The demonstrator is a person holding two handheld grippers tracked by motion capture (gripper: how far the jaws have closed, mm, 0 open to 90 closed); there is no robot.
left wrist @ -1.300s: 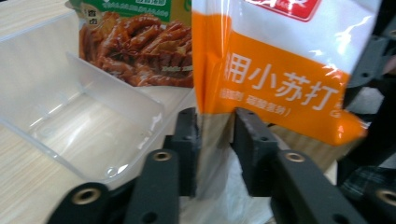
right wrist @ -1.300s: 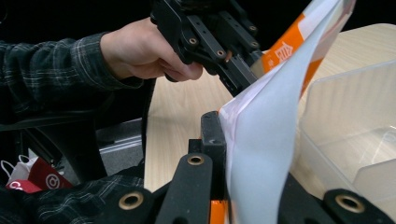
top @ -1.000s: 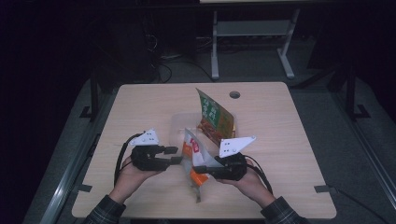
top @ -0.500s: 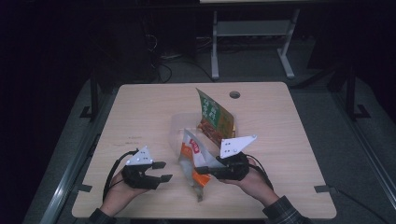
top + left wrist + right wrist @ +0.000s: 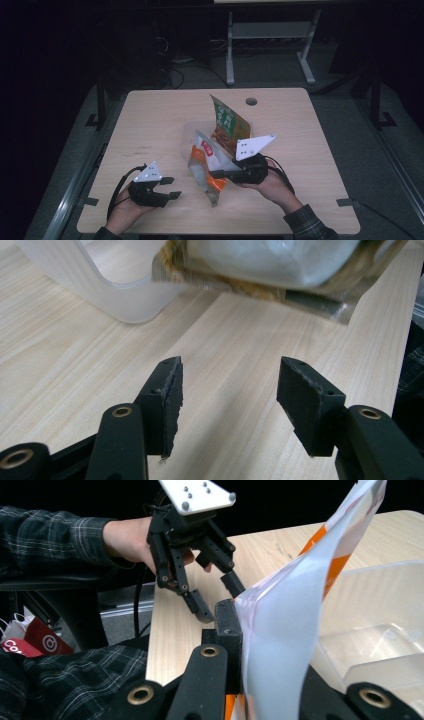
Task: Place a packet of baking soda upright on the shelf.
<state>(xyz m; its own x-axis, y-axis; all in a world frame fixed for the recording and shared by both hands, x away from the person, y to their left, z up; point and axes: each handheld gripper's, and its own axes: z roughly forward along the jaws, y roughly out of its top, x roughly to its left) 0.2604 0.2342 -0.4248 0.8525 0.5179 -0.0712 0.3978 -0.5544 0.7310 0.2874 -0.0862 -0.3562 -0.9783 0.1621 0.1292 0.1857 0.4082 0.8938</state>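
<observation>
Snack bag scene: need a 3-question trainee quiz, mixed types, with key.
1. True or false: the right gripper is shut on the orange-and-white bag.
2. How do the left gripper jaws stand? A) open, holding nothing B) shut on the bag C) shut on the clear tub
3. What stands upright behind the clear tub, toward the far side of the table?

Key:
1. True
2. A
3. The green pouch
</observation>
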